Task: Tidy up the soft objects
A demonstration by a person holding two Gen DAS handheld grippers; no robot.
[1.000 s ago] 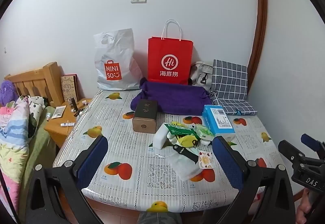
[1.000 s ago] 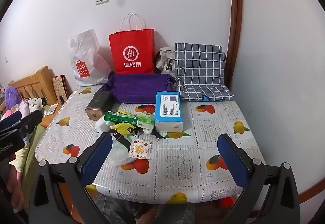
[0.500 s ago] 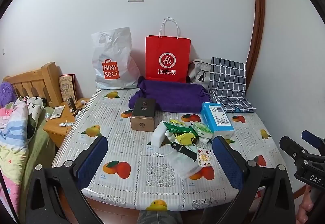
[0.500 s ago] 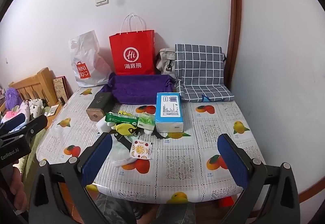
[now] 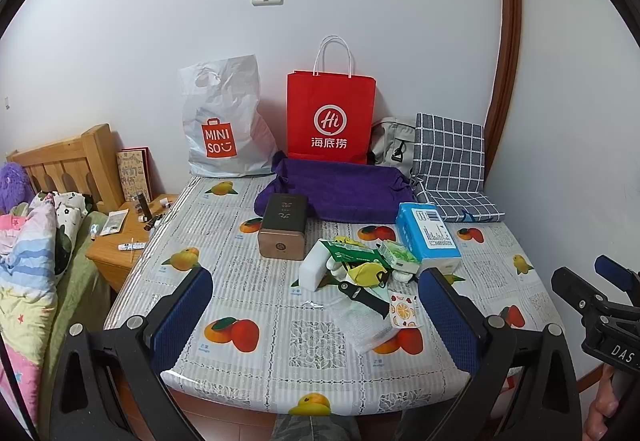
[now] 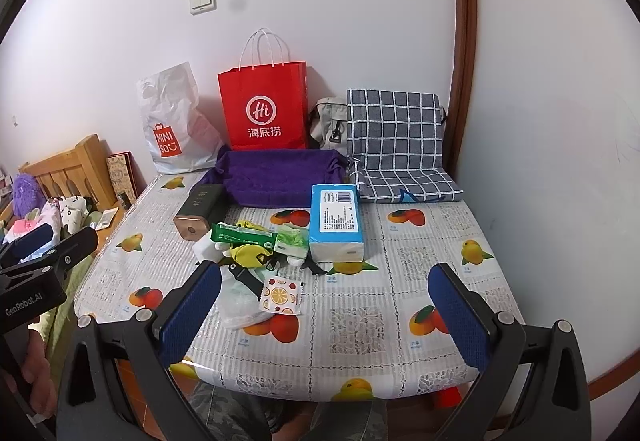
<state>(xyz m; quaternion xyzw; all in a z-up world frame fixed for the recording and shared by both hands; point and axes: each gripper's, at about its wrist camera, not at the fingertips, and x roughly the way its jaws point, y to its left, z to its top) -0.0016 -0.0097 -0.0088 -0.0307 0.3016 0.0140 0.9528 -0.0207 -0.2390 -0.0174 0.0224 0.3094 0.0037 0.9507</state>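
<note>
The left gripper hangs over the table's near edge with its blue pads spread wide and nothing between them; the right gripper is likewise wide apart and empty, its body marked "DAS" in the left view, while the left one reads "GenRobot.AI". Just ahead lies the soft clutter: a yellow pouch, a green tissue pack, a citrus-print sachet and a blue tissue pack, bunched mid-table on the fruit-print tablecloth. Bare cloth lies right of the pile. Behind it sit a purple fabric bin, a red "Hi" paper bag and a white "MINISO" bag against the wall.
</note>
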